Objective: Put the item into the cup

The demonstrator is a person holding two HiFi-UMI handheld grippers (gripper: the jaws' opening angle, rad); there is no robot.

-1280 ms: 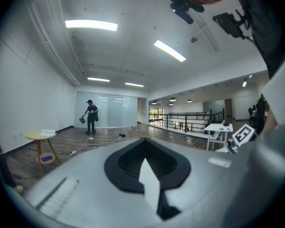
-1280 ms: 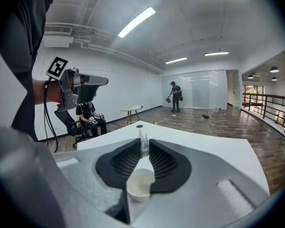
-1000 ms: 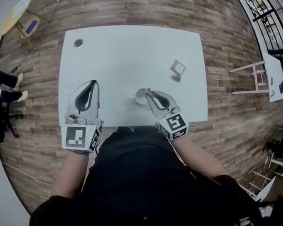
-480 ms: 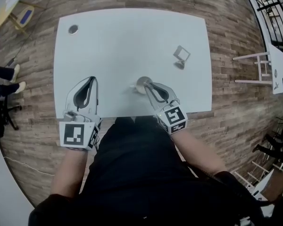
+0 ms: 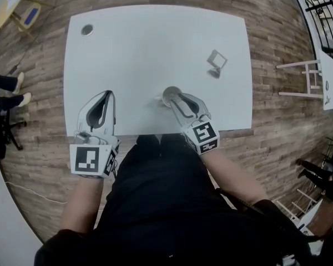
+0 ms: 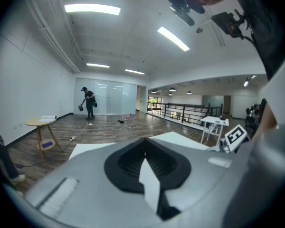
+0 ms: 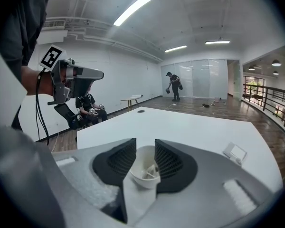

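Observation:
A small white cup [image 5: 169,95] stands near the table's front edge. My right gripper [image 5: 178,100] hovers over it from the near side. In the right gripper view the cup [image 7: 143,175] sits just below and between the dark pads [image 7: 120,158], and a small pale item [image 7: 151,170] lies inside it. The right jaws are opening and nothing is pinched between them. My left gripper [image 5: 104,96] rests to the left of the cup, well apart from it, with its jaws together and nothing in them [image 6: 143,148].
On the white table [image 5: 150,43] a small clear stand [image 5: 216,60] sits at the back right, also seen as the stand [image 7: 234,152]. A dark round disc [image 5: 87,30] lies at the far left corner. A white stool [image 5: 299,79] stands right of the table.
The head camera has shifted, so the table sits higher in the picture. Both grippers keep their places relative to the cup.

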